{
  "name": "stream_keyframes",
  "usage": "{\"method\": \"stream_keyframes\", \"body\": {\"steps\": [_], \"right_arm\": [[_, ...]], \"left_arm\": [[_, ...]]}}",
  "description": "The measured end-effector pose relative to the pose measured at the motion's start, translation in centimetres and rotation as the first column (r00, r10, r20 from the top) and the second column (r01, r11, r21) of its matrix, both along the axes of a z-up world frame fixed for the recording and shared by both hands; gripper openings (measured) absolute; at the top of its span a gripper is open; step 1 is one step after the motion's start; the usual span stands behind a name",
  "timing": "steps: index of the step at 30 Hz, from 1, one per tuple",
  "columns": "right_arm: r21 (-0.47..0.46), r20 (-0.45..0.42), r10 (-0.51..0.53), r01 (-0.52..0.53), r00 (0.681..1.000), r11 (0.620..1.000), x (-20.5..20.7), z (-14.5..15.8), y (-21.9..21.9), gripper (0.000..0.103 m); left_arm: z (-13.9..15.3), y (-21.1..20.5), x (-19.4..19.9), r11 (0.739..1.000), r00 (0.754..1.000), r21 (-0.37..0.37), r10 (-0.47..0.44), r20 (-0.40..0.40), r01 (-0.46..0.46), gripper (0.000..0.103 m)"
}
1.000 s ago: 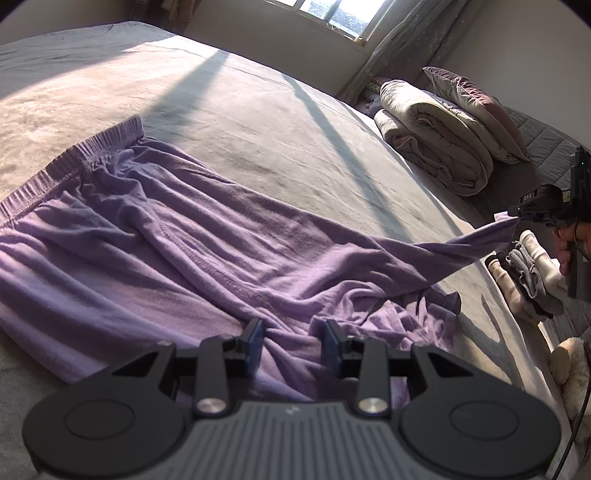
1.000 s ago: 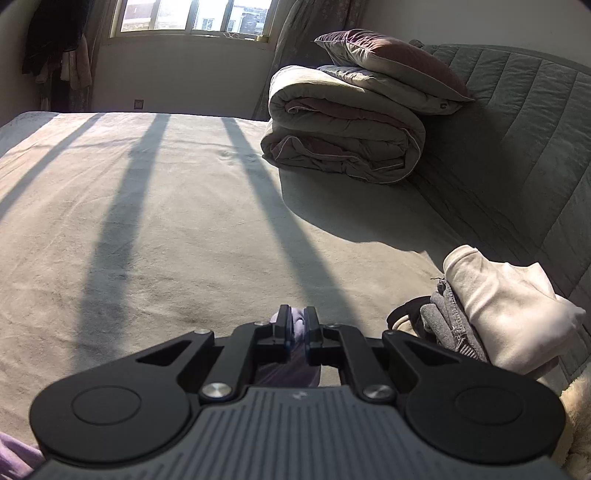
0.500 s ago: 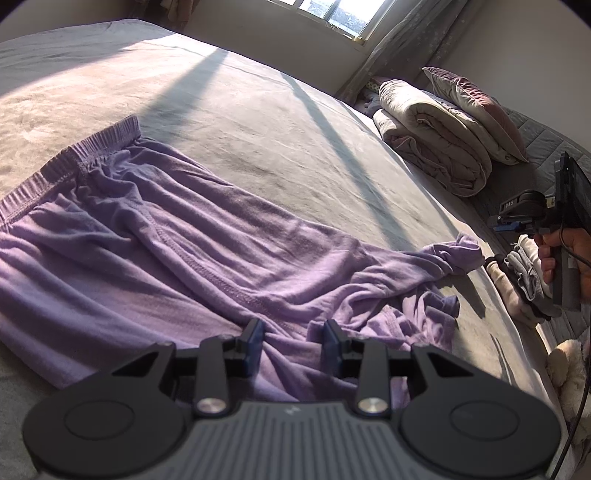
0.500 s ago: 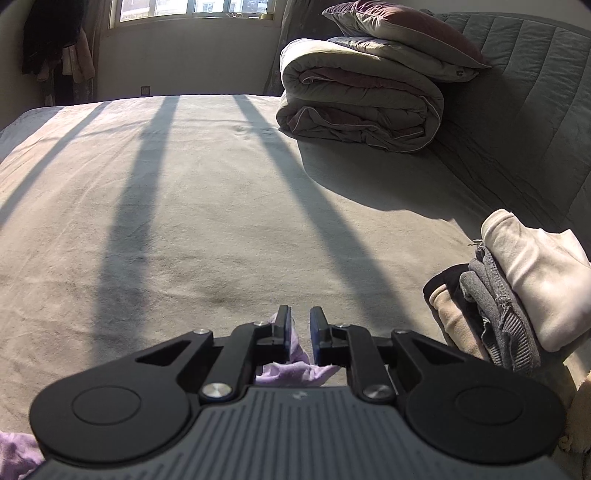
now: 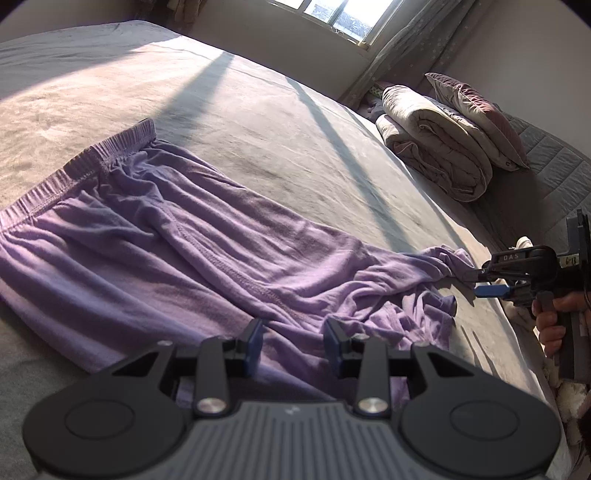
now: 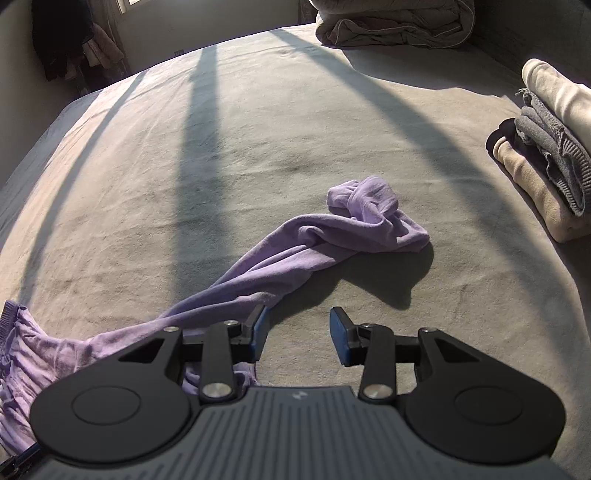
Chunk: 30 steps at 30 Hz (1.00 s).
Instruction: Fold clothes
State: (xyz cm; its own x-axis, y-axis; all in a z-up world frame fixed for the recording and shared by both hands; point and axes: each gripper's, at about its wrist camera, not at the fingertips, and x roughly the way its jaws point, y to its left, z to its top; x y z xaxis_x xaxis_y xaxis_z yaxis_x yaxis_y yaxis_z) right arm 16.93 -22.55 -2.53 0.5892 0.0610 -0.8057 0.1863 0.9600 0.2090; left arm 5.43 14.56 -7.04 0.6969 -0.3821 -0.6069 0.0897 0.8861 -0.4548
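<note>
A pair of purple trousers (image 5: pixel 177 243) lies spread on the grey bed (image 5: pixel 258 122), waistband at the left, legs running right. One leg's end lies bunched (image 6: pixel 373 214) on the sheet in the right wrist view. My left gripper (image 5: pixel 293 345) is open and hovers low over the trousers' near edge. My right gripper (image 6: pixel 297 334) is open and empty, just behind the bunched leg end, its left finger by the leg cloth. The right gripper also shows in the left wrist view (image 5: pixel 480 282), at the leg's tip.
A rolled duvet (image 5: pixel 436 155) and a pillow (image 5: pixel 476 110) lie at the head of the bed. A stack of folded clothes (image 6: pixel 543 155) sits at the right edge. A window (image 5: pixel 340 18) is at the back wall.
My right gripper opened and let go of the trouser leg, which dropped onto the bed in a bunch. The right gripper pulled back and tilted down. The left gripper has barely moved.
</note>
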Motion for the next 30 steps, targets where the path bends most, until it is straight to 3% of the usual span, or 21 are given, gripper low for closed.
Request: {"method": "stream_keyframes", "body": {"steps": [6, 12, 17, 20, 21, 23, 30], "right_arm": [[0.223, -0.049, -0.024, 0.034, 0.999, 0.974, -2.2, -1.1, 0.3, 0.041], [0.36, -0.075, -0.055, 0.079, 0.996, 0.929, -3.0, -2.4, 0.9, 0.041], [0.381, -0.058, -0.117, 0.131, 0.991, 0.915, -2.5, -3.2, 1.1, 0.04], [0.369, -0.032, -0.168, 0.168, 0.985, 0.914, -2.2, -3.7, 0.8, 0.026], [0.358, -0.021, -0.182, 0.177, 0.983, 0.917, -2.2, -3.7, 0.7, 0.015], [0.336, 0.002, -0.21, 0.197, 0.978, 0.921, -2.3, -3.7, 0.4, 0.004], [0.22, 0.101, -0.292, 0.265, 0.951, 0.939, -5.1, -2.0, -2.8, 0.003]], "left_arm": [[0.1, 3.1, -2.1, 0.997, 0.997, 0.016, 0.073, 0.024, -0.073, 0.037], [0.0, 7.2, -3.6, 0.985, 0.985, 0.009, 0.171, 0.032, -0.171, 0.036], [0.0, 9.8, -4.2, 0.966, 0.966, 0.007, 0.258, 0.031, -0.259, 0.036], [-0.1, 11.2, -4.4, 0.947, 0.947, 0.001, 0.322, 0.017, -0.322, 0.035], [-0.2, 11.4, -4.4, 0.941, 0.941, -0.001, 0.339, 0.012, -0.339, 0.035], [-0.2, 11.6, -4.5, 0.934, 0.934, 0.0, 0.357, 0.011, -0.357, 0.035], [-0.5, 11.7, -3.9, 0.917, 0.917, -0.003, 0.398, 0.01, -0.398, 0.035]]}}
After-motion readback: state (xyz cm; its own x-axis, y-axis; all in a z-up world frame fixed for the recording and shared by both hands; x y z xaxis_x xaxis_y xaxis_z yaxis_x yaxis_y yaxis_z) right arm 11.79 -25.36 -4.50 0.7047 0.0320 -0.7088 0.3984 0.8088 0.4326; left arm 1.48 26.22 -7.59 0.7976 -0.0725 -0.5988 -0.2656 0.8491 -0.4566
